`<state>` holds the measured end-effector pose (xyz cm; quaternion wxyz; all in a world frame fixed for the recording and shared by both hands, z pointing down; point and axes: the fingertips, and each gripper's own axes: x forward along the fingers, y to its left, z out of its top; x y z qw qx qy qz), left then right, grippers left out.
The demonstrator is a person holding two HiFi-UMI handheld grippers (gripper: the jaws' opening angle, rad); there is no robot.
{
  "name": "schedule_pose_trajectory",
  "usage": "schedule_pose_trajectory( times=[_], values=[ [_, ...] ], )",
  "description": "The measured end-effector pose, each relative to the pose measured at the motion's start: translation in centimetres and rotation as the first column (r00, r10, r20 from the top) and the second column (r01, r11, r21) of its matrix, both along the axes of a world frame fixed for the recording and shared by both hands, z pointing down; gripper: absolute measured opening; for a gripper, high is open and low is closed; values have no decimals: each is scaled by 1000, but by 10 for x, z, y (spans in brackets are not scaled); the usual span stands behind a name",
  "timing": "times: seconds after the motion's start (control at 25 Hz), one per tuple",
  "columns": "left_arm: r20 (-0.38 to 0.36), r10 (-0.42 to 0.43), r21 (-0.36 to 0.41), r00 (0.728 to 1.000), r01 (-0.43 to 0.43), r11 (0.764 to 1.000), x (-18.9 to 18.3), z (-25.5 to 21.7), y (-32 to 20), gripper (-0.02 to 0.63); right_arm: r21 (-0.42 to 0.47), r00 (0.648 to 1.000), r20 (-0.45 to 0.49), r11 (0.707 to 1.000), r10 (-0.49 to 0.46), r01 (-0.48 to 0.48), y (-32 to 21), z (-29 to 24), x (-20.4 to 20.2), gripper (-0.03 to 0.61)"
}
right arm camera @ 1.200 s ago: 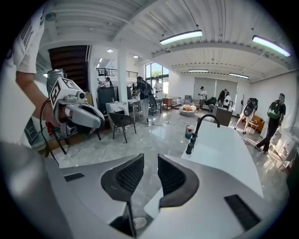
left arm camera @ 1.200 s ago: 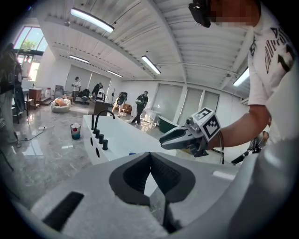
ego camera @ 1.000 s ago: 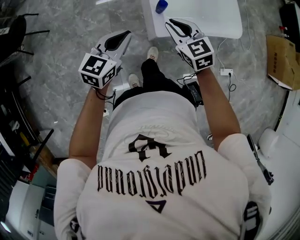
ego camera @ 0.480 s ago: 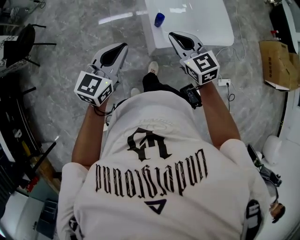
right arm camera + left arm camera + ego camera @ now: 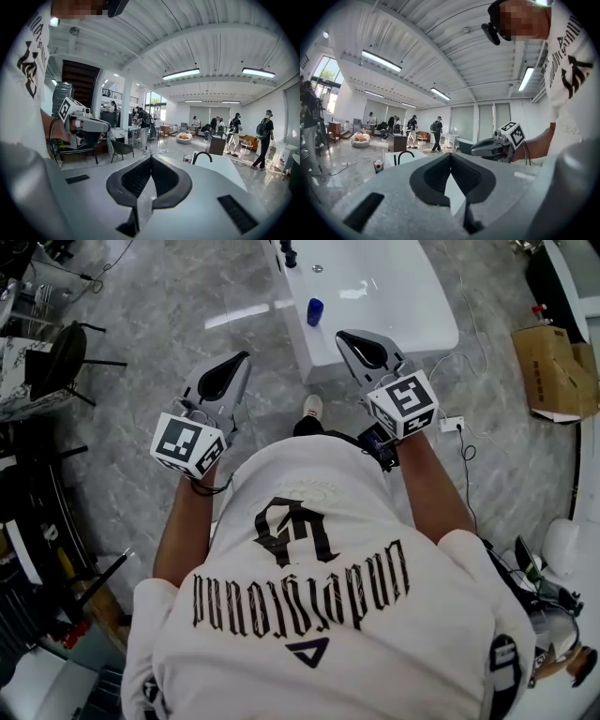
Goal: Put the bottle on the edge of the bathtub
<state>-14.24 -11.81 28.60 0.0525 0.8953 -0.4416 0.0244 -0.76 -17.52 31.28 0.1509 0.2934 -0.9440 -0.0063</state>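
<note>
Lettering is sparse: the back of the person's white shirt [image 5: 319, 615] carries a gothic word, upside down in the head view, that seems to read "underground", with a black emblem above it and a small triangle below. Each gripper's cube shows black-and-white square markers, no words. In the left gripper view the bottle [image 5: 315, 311] has a red spot on its front – too small to read.

It is blue in the head view and stands upright on the near left rim of the white bathtub [image 5: 403, 306], in the upper middle of the frame. A black faucet [image 5: 289, 256] sits on the same rim, further up the frame.

Both grippers are held out in front of the person, well apart from each other. The left gripper [image 5: 244, 357] is at centre left, its jaws pressed together with nothing between them. The right gripper [image 5: 343, 335] is at centre right, its tip over the tub's near edge, jaws likewise closed and empty. The bottle lies up-frame of both tips – between them, nearer the right one, touching neither.
</note>
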Motion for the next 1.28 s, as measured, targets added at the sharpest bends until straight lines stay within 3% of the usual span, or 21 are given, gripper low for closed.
schedule_pose_trajectory(
  times=[0.32,0.72,1.0,1.28],
  values=[
    [-4,3,27,1000,-3,1000,-5,-13,24,15,36,999,14,999,32,-32,19,-23,12,15],
    [-33,84,5,996,-84,996,-2,-12,69,15,40,996,3,995,92,-92,82,-42,17,15],
    [-42,123,12,992,-122,992,21,-19,88,15,26,995,-8,994,104,-104,112,-45,38,15],
    [-19,132,18,991,-132,991,55,-29,102,15,62,999,16,997,46,-47,126,-63,62,15]
  ],
)
